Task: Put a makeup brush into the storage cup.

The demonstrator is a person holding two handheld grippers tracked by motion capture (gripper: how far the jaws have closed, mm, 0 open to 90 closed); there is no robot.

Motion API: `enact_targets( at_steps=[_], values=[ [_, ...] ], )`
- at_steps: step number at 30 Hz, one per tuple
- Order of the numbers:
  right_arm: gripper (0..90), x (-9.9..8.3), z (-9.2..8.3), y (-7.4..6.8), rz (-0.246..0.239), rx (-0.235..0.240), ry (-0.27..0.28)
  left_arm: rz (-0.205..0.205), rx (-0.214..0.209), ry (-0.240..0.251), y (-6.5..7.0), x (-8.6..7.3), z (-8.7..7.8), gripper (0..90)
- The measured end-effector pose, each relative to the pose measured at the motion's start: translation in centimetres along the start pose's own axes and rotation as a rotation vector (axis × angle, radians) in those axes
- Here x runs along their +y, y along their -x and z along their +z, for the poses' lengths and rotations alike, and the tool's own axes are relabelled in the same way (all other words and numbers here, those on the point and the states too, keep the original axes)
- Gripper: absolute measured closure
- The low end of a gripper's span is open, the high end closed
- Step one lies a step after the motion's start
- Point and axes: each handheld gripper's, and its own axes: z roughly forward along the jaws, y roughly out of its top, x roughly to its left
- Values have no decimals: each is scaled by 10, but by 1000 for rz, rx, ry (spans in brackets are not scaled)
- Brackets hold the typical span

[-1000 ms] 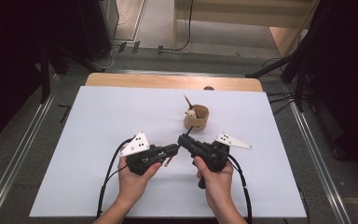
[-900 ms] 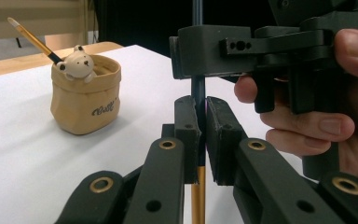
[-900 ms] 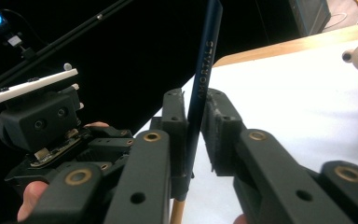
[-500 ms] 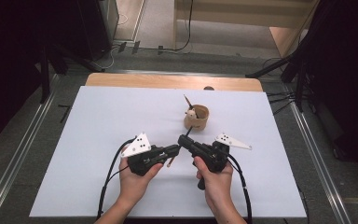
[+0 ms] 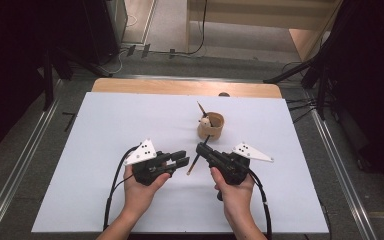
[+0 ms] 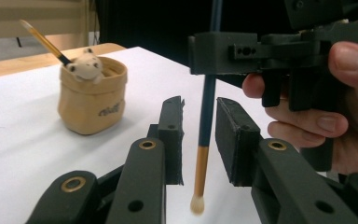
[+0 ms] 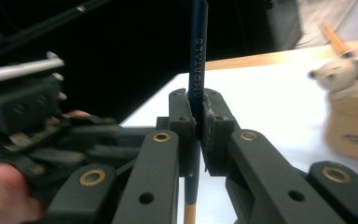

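Between both hands, table centre: right claw (image 7: 198,128) clenched on pencil (image 6: 206,116); left claw (image 6: 199,140) jaws have just been opening, pencil loose between them. Handover looks complete. Pouch (image 5: 210,126) at 12 o'clock.

In the right gripper view the pencil (image 7: 199,56) runs off the top and bottom edges, so neither end can be seen, and the clamped jaws cover its middle. The pouch (image 7: 354,126) at far right is blurred and cut by the edge, its lettering unreadable; the toy bear (image 7: 338,74) is soft too. In the left gripper view the pencil's upper part passes behind the right gripper (image 6: 279,51), and its pale tip is blurred. From the high view the pouch's contents are too small to tell.
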Motion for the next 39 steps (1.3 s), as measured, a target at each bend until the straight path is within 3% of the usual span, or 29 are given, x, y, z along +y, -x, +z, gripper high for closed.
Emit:
enact_targets(
  at_steps=[8, 20, 31, 39],
  values=[
    [858, 4, -3, -12, -246, -149, -31, 24, 26, -6, -7, 11, -15, 702],
    [857, -7, 7, -32, -529, -286, -98, 33, 38, -56, -8, 20, -21, 691],
    [857, -21, 21, -45, -790, -360, -189, 14, 9, -150, -7, 25, -18, 702],
    [857, -31, 28, -51, -913, -390, -256, 48, 12, -204, -1, 29, -15, 704]
  ],
)
